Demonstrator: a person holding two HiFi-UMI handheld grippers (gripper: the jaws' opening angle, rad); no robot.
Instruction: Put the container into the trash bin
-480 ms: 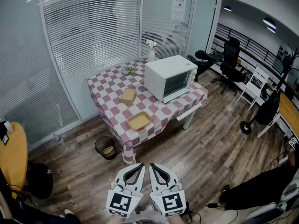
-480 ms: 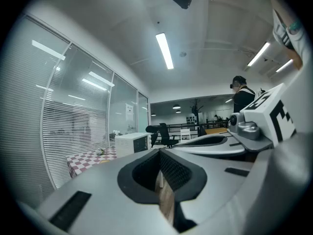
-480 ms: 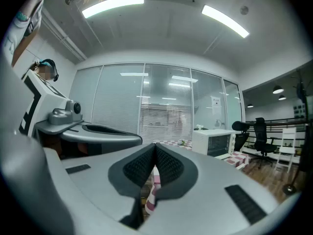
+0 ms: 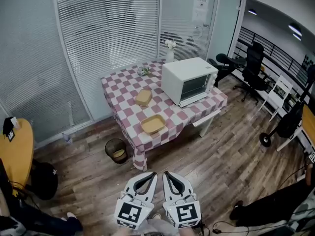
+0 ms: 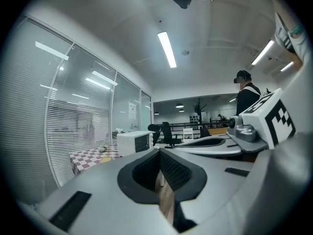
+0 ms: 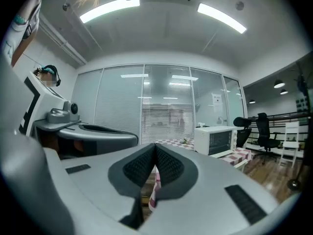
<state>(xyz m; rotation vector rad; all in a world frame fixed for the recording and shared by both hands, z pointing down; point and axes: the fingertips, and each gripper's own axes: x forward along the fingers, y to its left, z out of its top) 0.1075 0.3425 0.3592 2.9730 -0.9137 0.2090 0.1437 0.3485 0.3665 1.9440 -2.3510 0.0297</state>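
Head view: left gripper (image 4: 151, 175), right gripper (image 4: 167, 174) closed and empty, rear ends cut off.

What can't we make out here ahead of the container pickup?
- Trash bin contents, head view: something yellowish inside, too small to identify.
- Far container and near container, head view: too small to tell what, if anything, they hold.
- Trash bin, both gripper views: hidden behind the jaws that fill the lower frame.
- Notice on the glass wall, head view: print too small to read.
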